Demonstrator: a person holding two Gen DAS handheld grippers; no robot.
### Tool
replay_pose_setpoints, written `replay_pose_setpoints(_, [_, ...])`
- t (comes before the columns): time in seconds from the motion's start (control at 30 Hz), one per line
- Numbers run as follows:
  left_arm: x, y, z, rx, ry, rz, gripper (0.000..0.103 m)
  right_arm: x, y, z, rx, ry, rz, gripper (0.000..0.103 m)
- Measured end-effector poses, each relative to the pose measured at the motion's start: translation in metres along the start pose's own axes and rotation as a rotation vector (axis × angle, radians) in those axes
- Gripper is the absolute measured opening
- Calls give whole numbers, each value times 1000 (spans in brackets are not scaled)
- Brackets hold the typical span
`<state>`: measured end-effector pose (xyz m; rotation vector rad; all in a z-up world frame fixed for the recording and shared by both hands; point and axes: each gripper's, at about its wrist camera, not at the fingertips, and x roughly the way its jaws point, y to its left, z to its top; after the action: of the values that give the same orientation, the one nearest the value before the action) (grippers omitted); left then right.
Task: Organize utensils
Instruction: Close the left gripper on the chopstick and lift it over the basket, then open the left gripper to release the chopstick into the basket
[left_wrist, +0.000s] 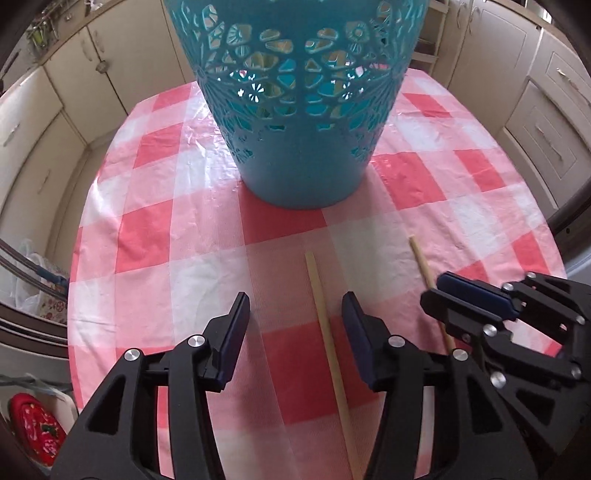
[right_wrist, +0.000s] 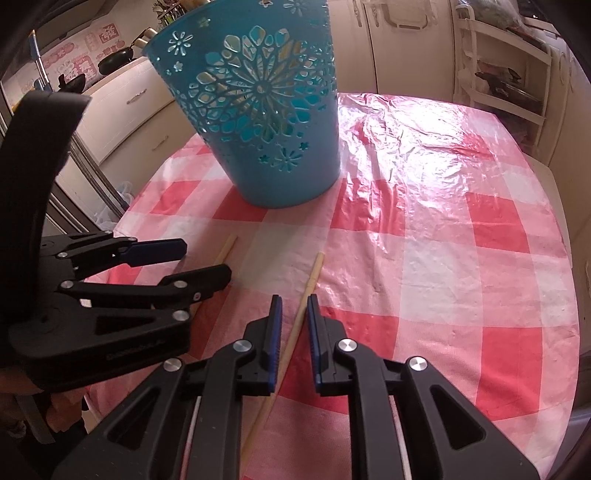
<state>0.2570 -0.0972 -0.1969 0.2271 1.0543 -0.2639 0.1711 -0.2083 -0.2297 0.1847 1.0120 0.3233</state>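
We see two wooden chopsticks lying on the table, which is covered in a pink checked cloth, just in front of the blue cut-out basket. Our left gripper has its jaws partly open around the left chopstick, the pads clear of it. Our right gripper straddles the right chopstick with jaws nearly closed, a thin gap on either side; we cannot tell whether they pinch it.
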Motion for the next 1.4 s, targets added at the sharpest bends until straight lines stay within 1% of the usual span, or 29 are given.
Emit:
replay_pose_setpoints(0.03, [0, 0, 1, 6, -12, -14, 25, 0, 0, 0, -3, 1, -2, 15])
replay_pose_setpoints(0.07, [1, -2, 2, 21, -12, -13, 12, 0, 1, 0, -5, 1, -3, 15])
replay_pose_setpoints(0.1, [1, -4, 3, 36, -5, -15, 5, 0, 1, 0, -7, 1, -3, 15])
replay_pose_setpoints(0.13, [0, -6, 2, 51, 6, -35, 4, 0, 1, 0, -6, 1, -2, 15])
replay_pose_setpoints(0.17, [-2, -5, 1, 53, 22, -79, 4, 0, 1, 0, -3, 1, 0, 15])
replay_pose_setpoints(0.23, [-16, -5, 0, 62, 18, -135, 4, 0, 1, 0, 5, 3, 6, 15])
replay_pose_setpoints(0.27, [-29, -2, -2, 65, 8, -176, 4, 0, 1, 0, 8, 3, 9, 15])
replay_pose_setpoints(0.3, [-47, 2, -2, 58, -9, -249, 4, 0, 0, 0, 11, 4, 11, 15])
replay_pose_setpoints(0.33, [-69, 6, 0, 57, -39, -317, 4, -1, 0, 0, 14, 5, 13, 15])
replay_pose_setpoints(0.37, [-96, 10, 5, 59, -85, -378, 4, -1, -1, 1, 16, 5, 14, 15])
replay_pose_setpoints(0.4, [-119, 15, 11, 59, -132, -418, 4, -1, -1, 1, 20, 6, 16, 15])
replay_pose_setpoints(0.43, [-145, 19, 19, 61, -193, -437, 4, -1, -2, 1, 24, 6, 18, 15])
replay_pose_setpoints(0.47, [-173, 26, 32, 61, -271, -438, 4, -1, -3, 1, 27, 7, 20, 16])
replay_pose_setpoints(0.53, [-206, 37, 61, 37, -389, -430, 4, -2, -3, 2, 29, 7, 25, 17])
replay_pose_setpoints(0.57, [-220, 41, 78, 24, -459, -404, 4, -2, -3, 2, 30, 7, 26, 17])
replay_pose_setpoints(0.63, [-230, 47, 109, -13, -568, -330, 4, -2, -4, 2, 34, 7, 29, 17])
replay_pose_setpoints(0.7, [-223, 51, 139, -83, -640, -321, 4, -2, -5, 2, 38, 7, 34, 17])
replay_pose_setpoints(0.77, [-215, 51, 160, -120, -705, -272, 4, -2, -6, 2, 40, 6, 37, 17])
replay_pose_setpoints(0.8, [-206, 49, 169, -131, -742, -229, 4, -2, -6, 2, 41, 6, 39, 17])
replay_pose_setpoints(0.83, [-201, 48, 175, -135, -761, -194, 4, -2, -6, 1, 43, 6, 42, 17])
replay_pose_setpoints(0.93, [-175, 44, 189, -163, -781, -129, 4, -1, -9, 2, 53, 5, 53, 17])
replay_pose_setpoints(1.03, [-145, 47, 194, -206, -758, -110, 5, -2, -10, 2, 58, 5, 60, 17])
replay_pose_setpoints(1.13, [-123, 51, 188, -233, -740, -92, 5, -2, -10, 3, 63, 5, 65, 17])
replay_pose_setpoints(1.23, [-109, 55, 182, -224, -710, -76, 5, -2, -10, 3, 61, 5, 64, 17])
replay_pose_setpoints(1.4, [-99, 47, 174, -163, -657, -51, 5, -1, -9, 3, 45, 4, 55, 17])
